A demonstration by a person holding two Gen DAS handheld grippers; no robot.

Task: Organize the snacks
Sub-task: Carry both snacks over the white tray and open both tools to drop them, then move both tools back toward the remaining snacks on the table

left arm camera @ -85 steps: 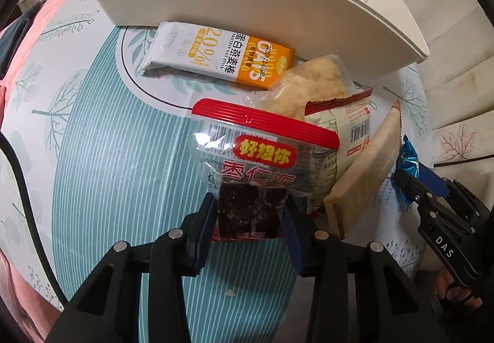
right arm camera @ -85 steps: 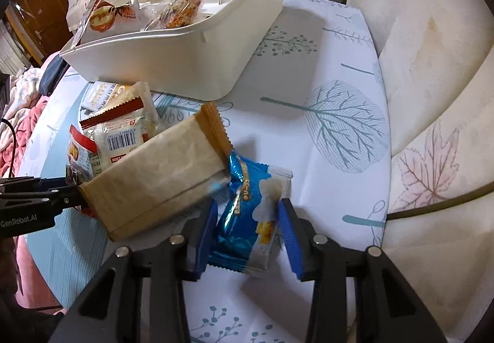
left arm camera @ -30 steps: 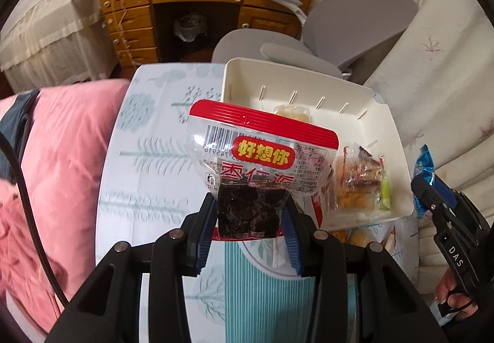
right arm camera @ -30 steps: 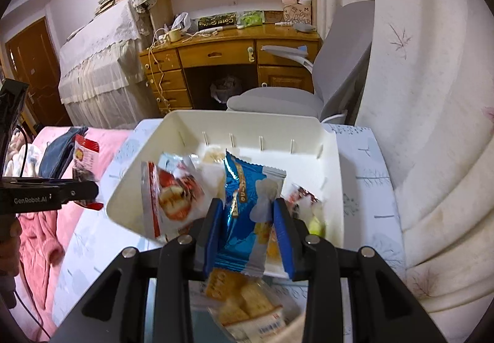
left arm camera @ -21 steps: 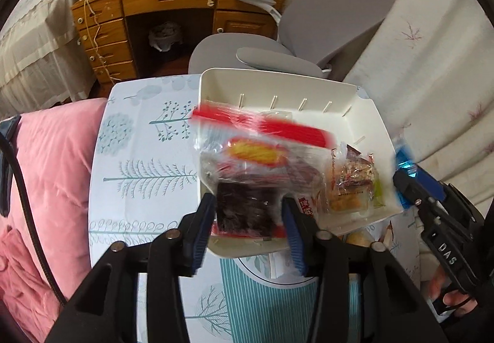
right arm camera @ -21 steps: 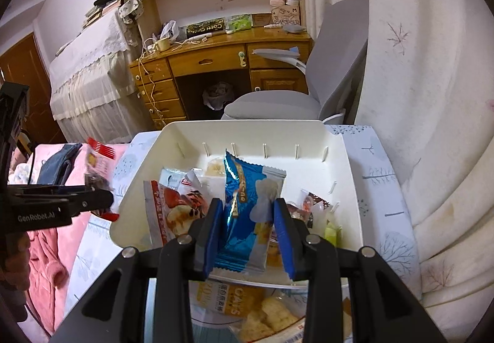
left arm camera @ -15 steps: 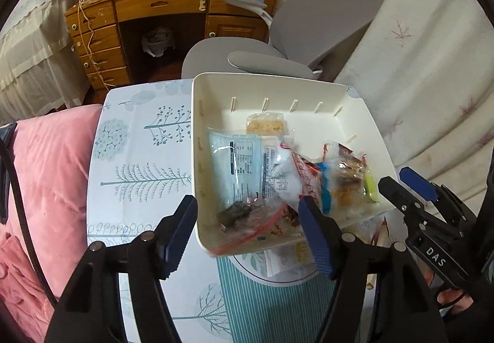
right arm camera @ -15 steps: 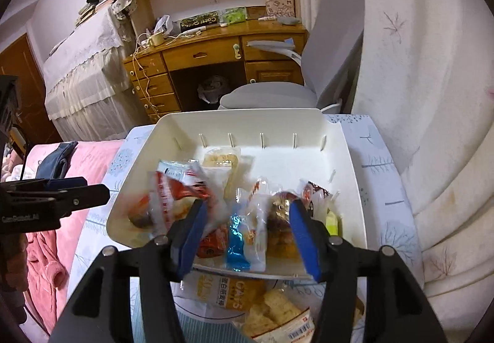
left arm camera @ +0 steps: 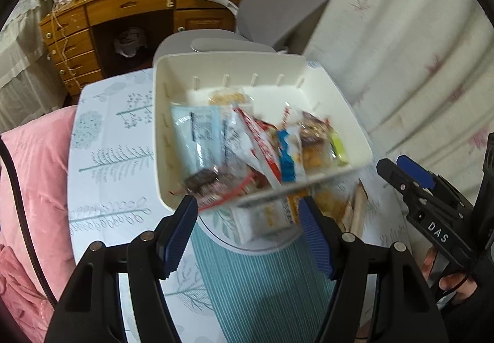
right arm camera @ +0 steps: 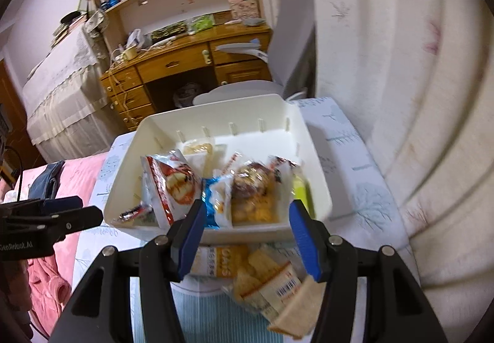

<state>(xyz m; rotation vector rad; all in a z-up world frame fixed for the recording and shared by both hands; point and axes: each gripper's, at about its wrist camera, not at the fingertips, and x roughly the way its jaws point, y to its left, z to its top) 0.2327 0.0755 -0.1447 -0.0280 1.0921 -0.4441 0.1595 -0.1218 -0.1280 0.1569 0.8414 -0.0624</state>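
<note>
Both packets have left the tongs since a second ago: the red-lidded jelly packet (left arm camera: 216, 185) and the blue snack packet (right arm camera: 216, 204) now lie in the white bin (left arm camera: 160, 139) on the tabletop (left arm camera: 108, 157). The left tongs (left arm camera: 247, 219) and right tongs (right arm camera: 245, 228) stand open, empty. Motion blur obscures labels; loose snacks (right arm camera: 265, 281) are partly hidden behind the bin's near wall.

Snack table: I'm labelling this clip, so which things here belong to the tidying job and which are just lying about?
Part of the job:
- white bin with snack packets
- blue packet inside it
- orange bar packet on the table, outside the bin
- cracker packet beside it
- left gripper and right gripper, both open

Lying about:
- wooden desk
- grey chair
- pink blanket
</note>
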